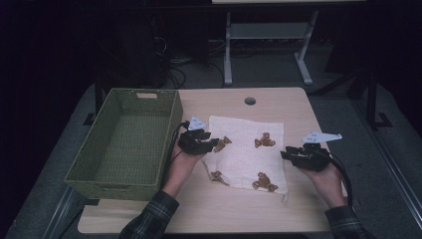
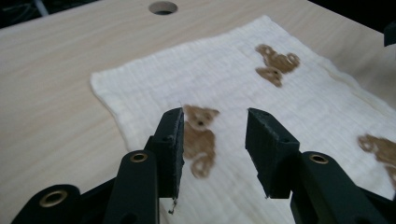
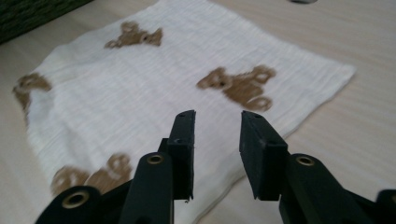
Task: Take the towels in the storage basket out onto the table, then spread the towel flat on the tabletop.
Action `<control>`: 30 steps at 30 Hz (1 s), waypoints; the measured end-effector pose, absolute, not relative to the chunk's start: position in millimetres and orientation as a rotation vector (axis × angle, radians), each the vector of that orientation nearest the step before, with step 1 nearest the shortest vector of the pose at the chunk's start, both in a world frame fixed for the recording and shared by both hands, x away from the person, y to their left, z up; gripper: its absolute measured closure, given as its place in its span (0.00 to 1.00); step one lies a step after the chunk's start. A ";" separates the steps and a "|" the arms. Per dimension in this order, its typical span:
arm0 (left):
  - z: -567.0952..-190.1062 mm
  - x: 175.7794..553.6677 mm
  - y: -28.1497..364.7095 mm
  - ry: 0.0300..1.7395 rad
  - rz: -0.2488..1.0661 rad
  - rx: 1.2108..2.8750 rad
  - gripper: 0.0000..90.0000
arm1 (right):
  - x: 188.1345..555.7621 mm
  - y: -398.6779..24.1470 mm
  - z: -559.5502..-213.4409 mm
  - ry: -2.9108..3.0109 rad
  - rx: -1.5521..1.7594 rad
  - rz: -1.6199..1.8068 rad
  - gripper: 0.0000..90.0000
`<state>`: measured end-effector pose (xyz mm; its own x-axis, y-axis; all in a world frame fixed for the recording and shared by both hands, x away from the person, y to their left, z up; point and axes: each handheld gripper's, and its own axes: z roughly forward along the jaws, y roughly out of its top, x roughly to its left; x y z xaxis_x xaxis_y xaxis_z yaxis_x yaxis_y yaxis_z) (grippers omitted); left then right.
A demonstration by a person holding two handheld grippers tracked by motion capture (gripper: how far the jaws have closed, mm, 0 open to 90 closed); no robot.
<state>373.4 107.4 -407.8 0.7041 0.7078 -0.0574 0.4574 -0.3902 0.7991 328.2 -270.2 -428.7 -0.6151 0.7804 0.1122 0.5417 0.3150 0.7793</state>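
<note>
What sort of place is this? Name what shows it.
Probably a lab or workshop set up for recording: a small wooden table with a cable hole, loose cables on the dark floor, and a metal desk frame behind.

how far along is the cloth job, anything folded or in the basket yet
Nothing looks done: the cloth lies flat and unfolded on the table, and the basket is empty. In hand: the left gripper and right gripper sit at opposite edges, jaws open. Gripping and all handling remain.

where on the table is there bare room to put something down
Bare wood lies behind the cloth around the round hole, and along the near edge. The green basket is empty. Both cloth sides are crowded by the left gripper and right gripper.
</note>
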 end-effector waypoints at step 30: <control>-423.2 323.4 119.6 0.824 0.283 2.099 0.56 | 266.9 -262.4 -467.8 2.506 1.200 1.047 1.00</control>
